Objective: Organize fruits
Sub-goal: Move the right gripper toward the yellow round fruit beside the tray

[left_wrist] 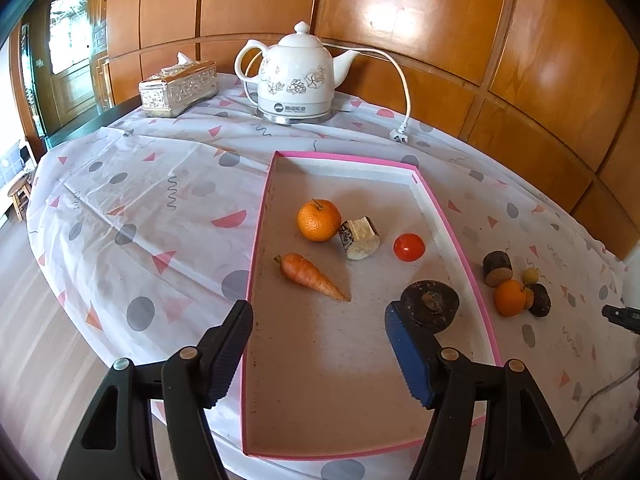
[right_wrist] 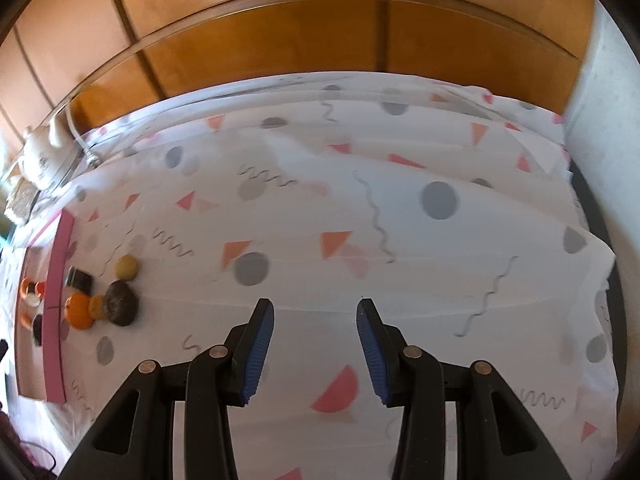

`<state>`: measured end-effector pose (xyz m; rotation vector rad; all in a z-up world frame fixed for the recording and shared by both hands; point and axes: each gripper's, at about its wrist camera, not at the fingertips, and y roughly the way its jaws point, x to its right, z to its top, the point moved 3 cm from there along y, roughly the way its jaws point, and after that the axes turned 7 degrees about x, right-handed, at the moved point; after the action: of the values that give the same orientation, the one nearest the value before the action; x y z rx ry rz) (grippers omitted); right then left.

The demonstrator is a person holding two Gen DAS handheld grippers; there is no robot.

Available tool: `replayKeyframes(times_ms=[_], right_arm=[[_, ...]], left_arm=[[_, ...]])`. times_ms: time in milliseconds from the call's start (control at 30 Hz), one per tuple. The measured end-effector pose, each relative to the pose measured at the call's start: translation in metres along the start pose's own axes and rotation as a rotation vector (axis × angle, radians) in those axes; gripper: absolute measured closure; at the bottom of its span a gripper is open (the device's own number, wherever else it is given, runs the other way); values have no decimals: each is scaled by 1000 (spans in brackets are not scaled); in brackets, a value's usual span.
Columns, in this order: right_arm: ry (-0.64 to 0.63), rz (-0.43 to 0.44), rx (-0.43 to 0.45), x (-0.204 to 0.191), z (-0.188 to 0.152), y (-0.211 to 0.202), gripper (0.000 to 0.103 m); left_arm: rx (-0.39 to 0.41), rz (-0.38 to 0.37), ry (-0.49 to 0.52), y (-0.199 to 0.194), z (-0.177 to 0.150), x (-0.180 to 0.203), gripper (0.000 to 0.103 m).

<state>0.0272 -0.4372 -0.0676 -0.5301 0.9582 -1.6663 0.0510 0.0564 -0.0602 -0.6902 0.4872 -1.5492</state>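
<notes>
Left wrist view: left gripper [left_wrist: 318, 320] over near end of pink tray [left_wrist: 456, 236], jaws wide, nothing between; dark round fruit [left_wrist: 430, 306] just behind right finger, contact unclear. Inside tray, left to right: carrot [left_wrist: 312, 276], orange [left_wrist: 319, 220], pale chunk [left_wrist: 359, 237], tomato [left_wrist: 408, 247]. Right of tray on patterned tablecloth [left_wrist: 160, 200]: cluster of dark fruits, small orange [left_wrist: 509, 297], yellow ball. Far side: tissue box [left_wrist: 178, 88], kettle [left_wrist: 294, 80]. Right wrist view: right gripper [right_wrist: 316, 322] above bare cloth, jaws narrowly apart, empty; cluster far left
</notes>
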Motion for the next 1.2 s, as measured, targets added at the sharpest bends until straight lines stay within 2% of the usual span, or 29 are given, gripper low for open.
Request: replayKeyframes(times_ms=[133, 433, 833, 967, 1200], right_arm=[[-47, 69, -25, -22, -5, 2, 59], [-161, 138, -65, -79, -10, 11, 59], [-142, 250, -72, -148, 12, 32, 60], [-140, 252, -83, -166, 18, 46, 60], [-143, 207, -113, -179, 21, 73, 60]], left_arm=[[-7, -6, 6, 0, -2, 1, 34], [-10, -11, 4, 1, -3, 1, 34], [1, -13, -10, -6, -3, -6, 33], [-1, -14, -14, -7, -3, -7, 32], [2, -10, -30, -11, -3, -12, 32]])
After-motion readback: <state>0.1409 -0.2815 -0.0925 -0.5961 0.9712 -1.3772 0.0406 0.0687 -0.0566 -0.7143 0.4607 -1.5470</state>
